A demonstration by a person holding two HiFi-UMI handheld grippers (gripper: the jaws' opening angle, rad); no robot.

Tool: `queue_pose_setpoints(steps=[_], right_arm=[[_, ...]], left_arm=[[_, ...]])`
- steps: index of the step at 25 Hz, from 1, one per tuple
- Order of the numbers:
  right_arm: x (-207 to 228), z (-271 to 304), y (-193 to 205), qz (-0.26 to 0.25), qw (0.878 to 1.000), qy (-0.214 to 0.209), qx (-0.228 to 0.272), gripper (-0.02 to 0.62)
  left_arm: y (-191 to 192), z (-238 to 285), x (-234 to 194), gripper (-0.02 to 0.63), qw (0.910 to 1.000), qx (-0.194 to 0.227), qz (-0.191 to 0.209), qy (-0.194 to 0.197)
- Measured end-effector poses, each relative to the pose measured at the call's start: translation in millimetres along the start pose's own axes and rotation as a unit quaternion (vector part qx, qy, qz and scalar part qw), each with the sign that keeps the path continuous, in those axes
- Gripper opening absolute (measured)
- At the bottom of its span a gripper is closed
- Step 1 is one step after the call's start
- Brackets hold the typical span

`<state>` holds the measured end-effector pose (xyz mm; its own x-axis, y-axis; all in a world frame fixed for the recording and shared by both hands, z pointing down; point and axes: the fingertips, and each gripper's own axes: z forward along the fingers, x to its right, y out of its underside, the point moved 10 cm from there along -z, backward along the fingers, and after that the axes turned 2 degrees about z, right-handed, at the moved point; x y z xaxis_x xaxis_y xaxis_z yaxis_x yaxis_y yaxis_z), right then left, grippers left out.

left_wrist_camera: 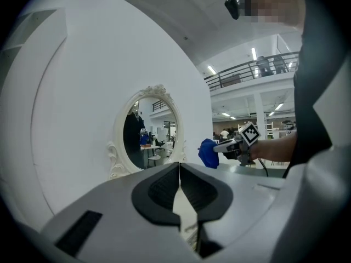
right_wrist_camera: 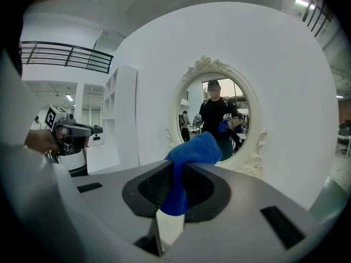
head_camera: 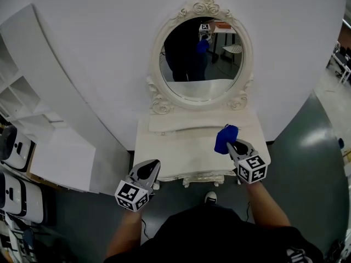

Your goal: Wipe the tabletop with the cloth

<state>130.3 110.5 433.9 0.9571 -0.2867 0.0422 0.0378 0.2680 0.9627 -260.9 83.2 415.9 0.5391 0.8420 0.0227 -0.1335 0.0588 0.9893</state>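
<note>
A blue cloth (head_camera: 225, 138) hangs bunched from my right gripper (head_camera: 232, 144), which is shut on it above the right half of the white dressing table (head_camera: 175, 153). In the right gripper view the cloth (right_wrist_camera: 189, 163) is pinched between the jaws and folds over their tips. My left gripper (head_camera: 148, 171) is held at the table's front left corner, jaws together with nothing between them (left_wrist_camera: 179, 186). The left gripper view shows the right gripper with the cloth (left_wrist_camera: 208, 153) off to the side.
An ornate white oval mirror (head_camera: 201, 51) stands at the back of the table against the white wall. White shelving (head_camera: 33, 108) runs along the left, with white appliances (head_camera: 16, 147) beside it. A shoe (head_camera: 210, 197) shows under the table's front edge.
</note>
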Motion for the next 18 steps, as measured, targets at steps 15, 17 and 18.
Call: queue_pose_setpoints(steps=[15,17,18], right_arm=[[115.3,95.6,-20.7,0.001,0.999,-0.029,-0.024,0.041],[129.1,103.7,-20.0,0.002,0.999,-0.032,-0.027,0.041],[136.0,107.8,-19.2,0.003,0.999,-0.033,-0.029,0.041]], left_arm=[[-8.9,130.7,-41.7,0.012,0.9993,-0.023,-0.020,-0.020],[-9.6,147.2,-44.4,0.012,0.9992,-0.026,-0.021,-0.021],[-9.9,155.5,-45.5,0.012,0.9992,-0.027,-0.021,-0.021]])
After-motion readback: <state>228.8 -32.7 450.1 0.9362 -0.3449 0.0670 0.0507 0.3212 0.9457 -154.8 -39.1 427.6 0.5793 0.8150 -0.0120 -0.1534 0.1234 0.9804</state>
